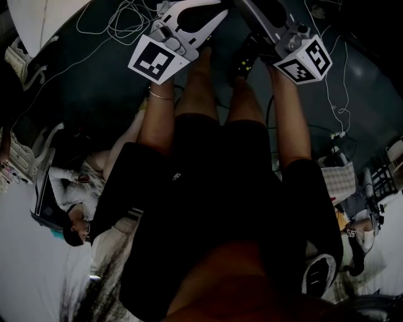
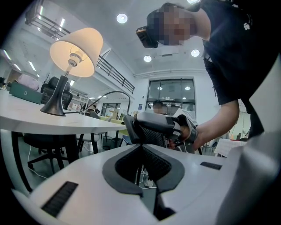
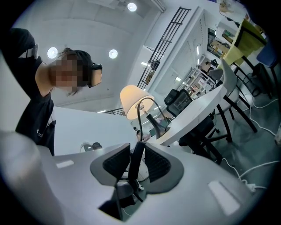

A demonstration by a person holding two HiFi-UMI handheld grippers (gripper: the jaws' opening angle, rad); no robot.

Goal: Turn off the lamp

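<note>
First, the head view looks down on the person's dark clothing and legs over a dark floor (image 1: 94, 82) strewn with thin white cables (image 1: 123, 22). The white left gripper (image 1: 201, 16) and the grey right gripper (image 1: 277, 31) sit side by side at the top edge, each with its marker cube. The lamp does not show here.

Next, in the left gripper view, the left gripper (image 2: 141, 147) has its black ribbed pads clenched together on nothing. The lit table lamp with a cream fabric shade and dark cone-shaped metal base (image 2: 75, 50) stands on a white table (image 2: 52, 123), up and to the left of the jaws and well apart from them. Its thin dark cord (image 2: 115, 93) arches over to the right gripper (image 2: 151, 127), held in the person's hand.

Lastly, in the right gripper view, the right gripper (image 3: 135, 154) has its jaws apart, with a flat black switch piece (image 3: 136, 160) on the cord (image 3: 139, 112) standing edge-on between the pads, and a gap showing on its left. The lamp (image 3: 134, 100) glows on the table (image 3: 197, 115) straight beyond the jaws.
</note>
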